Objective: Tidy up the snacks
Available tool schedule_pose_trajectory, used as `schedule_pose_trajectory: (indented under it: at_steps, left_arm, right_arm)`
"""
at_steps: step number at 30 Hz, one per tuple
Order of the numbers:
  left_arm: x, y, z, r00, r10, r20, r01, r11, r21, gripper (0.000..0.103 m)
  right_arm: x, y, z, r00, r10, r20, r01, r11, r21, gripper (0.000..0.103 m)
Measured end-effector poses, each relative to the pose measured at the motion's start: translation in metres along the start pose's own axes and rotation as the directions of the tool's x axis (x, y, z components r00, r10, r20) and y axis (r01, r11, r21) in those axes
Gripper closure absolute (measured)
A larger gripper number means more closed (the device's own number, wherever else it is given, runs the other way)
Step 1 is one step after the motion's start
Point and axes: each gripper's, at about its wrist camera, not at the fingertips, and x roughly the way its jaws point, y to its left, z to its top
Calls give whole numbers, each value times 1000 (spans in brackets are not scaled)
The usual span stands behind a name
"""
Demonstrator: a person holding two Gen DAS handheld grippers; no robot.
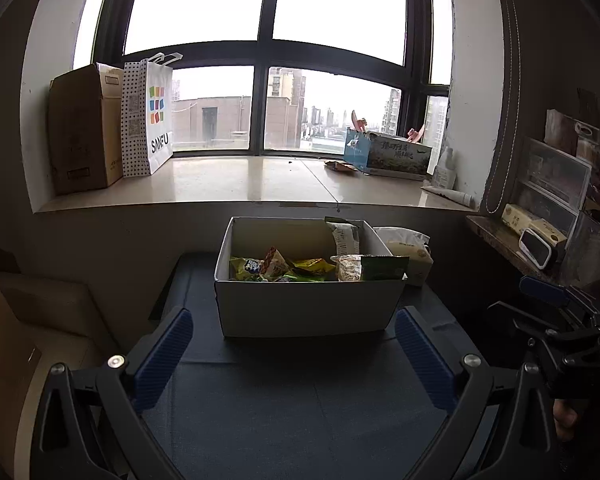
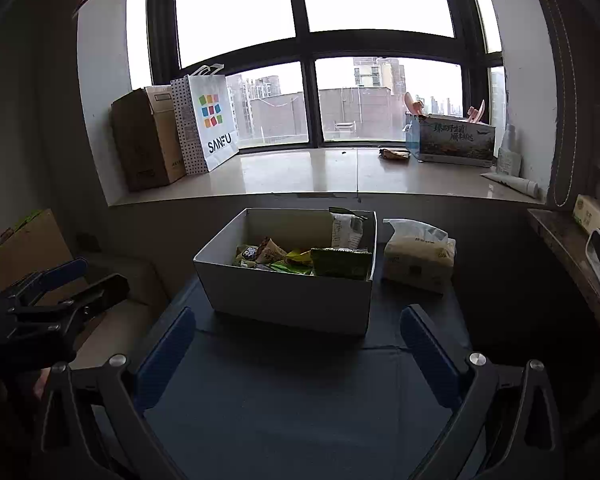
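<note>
A white cardboard box [image 1: 308,308] stands on the dark blue table surface [image 1: 300,400], holding several snack packets [image 1: 284,268], mostly green and yellow, with a white packet [image 1: 346,238] upright at its back right. The box [image 2: 288,296] and its snacks [image 2: 300,258] also show in the right wrist view. My left gripper [image 1: 294,354] is open and empty, just in front of the box. My right gripper [image 2: 298,354] is open and empty, also short of the box. The right gripper shows at the left view's right edge [image 1: 556,320]; the left gripper shows at the right view's left edge [image 2: 56,300].
A tissue pack [image 2: 418,254] lies right of the box. The window ledge [image 1: 240,184] behind holds a brown carton [image 1: 84,128], a SANFU paper bag [image 1: 150,116] and a printed box [image 1: 388,154]. A shelf [image 1: 540,240] with drawers stands at the right. A cardboard box [image 2: 32,248] stands at the left.
</note>
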Motion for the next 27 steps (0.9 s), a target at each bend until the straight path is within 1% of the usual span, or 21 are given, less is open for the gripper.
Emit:
schedule_pose_trajectory:
  at_steps: [2, 5, 8, 12, 27]
  left_arm:
    - [-2, -5, -2, 1000, -6, 3, 6, 1000, 12, 0]
    - [0, -11, -4, 1000, 3, -4, -3, 1000, 25, 0]
    - [3, -14, -3, 1000, 2, -13, -2, 1000, 30, 0]
    - [7, -13, -4, 999, 11, -31, -10, 1000, 26, 0]
    - [9, -14, -4, 999, -5, -34, 6, 1000, 31, 0]
  right_arm:
    - [-4, 1, -5, 1000, 16, -5, -16, 1000, -3, 0]
    - [-4, -1, -8, 1000, 0, -18, 0, 1000, -8, 0]
    - [-2, -6, -9, 1000, 5, -25, -5, 1000, 17, 0]
    - [1, -11, -9, 999, -1, -41, 3, 999, 36, 0]
    - [1, -8, -10, 999, -1, -48, 2, 1000, 28, 0]
